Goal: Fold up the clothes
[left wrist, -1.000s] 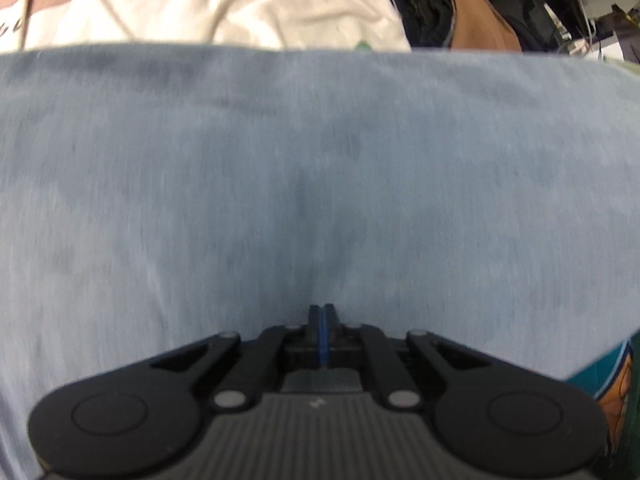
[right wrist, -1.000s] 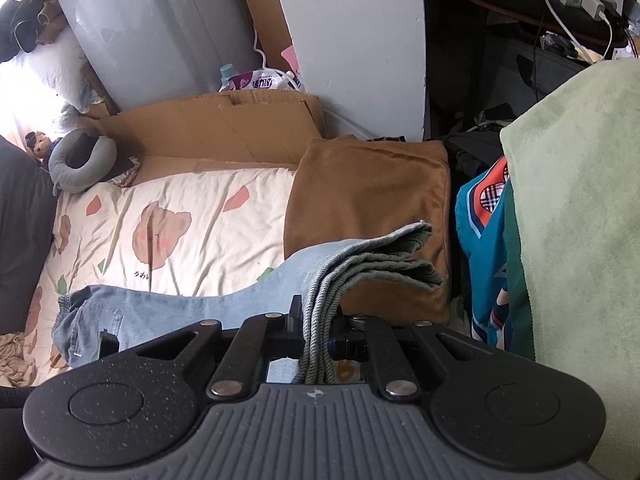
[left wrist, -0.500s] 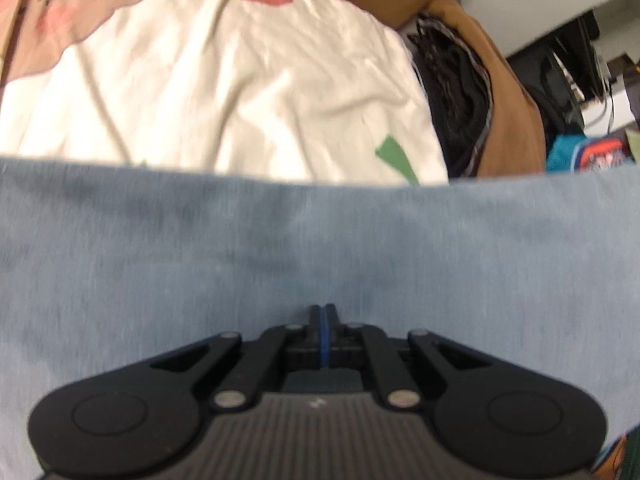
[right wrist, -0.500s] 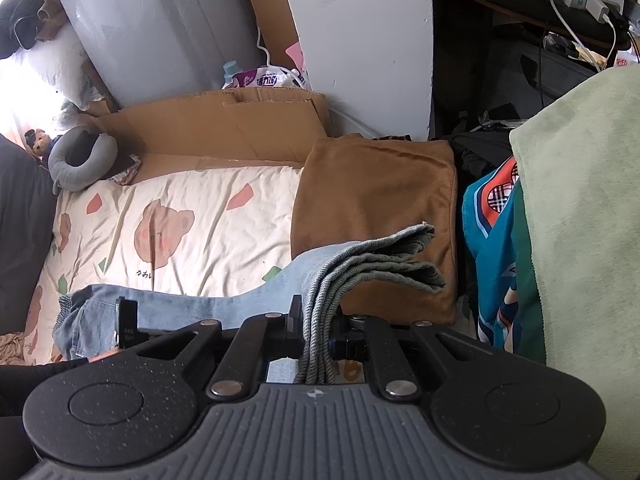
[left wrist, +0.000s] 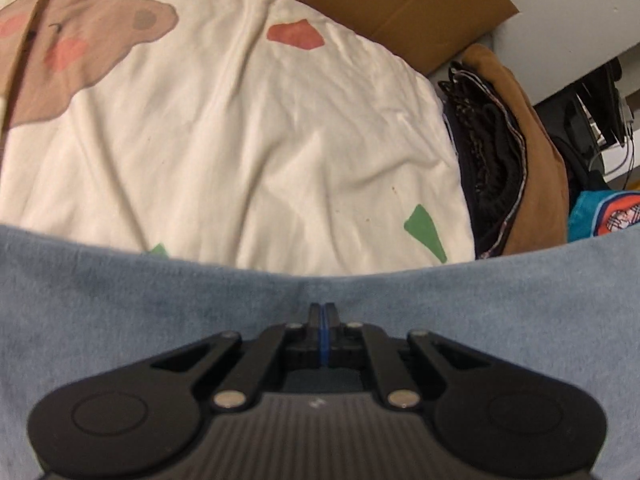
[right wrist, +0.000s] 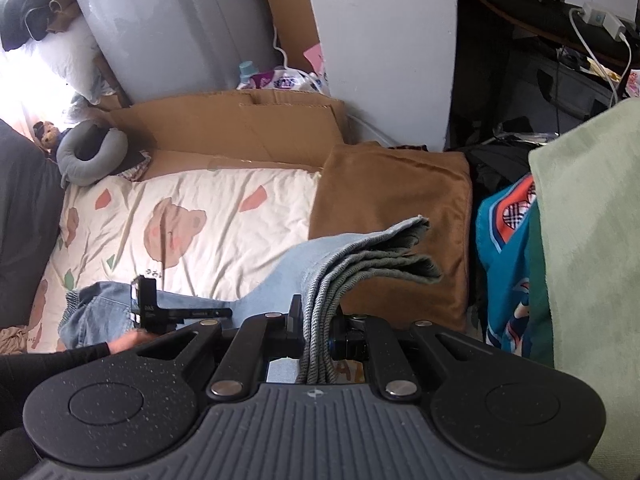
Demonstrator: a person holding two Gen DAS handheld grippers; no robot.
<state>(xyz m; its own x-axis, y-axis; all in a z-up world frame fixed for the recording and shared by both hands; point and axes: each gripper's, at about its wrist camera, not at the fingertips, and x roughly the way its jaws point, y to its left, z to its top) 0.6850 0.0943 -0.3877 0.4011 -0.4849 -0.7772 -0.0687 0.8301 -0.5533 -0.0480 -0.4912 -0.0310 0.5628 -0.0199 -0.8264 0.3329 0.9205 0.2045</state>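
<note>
- Jeans (right wrist: 360, 256): my right tongs (right wrist: 320, 320) pinch their stacked folded layers above the bed (right wrist: 224, 216).
- My left tongs (left wrist: 324, 316) are pressed together over the denim.

Bed with cream bear-print sheet (right wrist: 224, 216), centre-left of frame. On it: light-blue jeans (right wrist: 104, 308) at lower left, brown folded blanket (right wrist: 392, 200) at right edge, grey neck pillow (right wrist: 92, 152) upper left.
</note>
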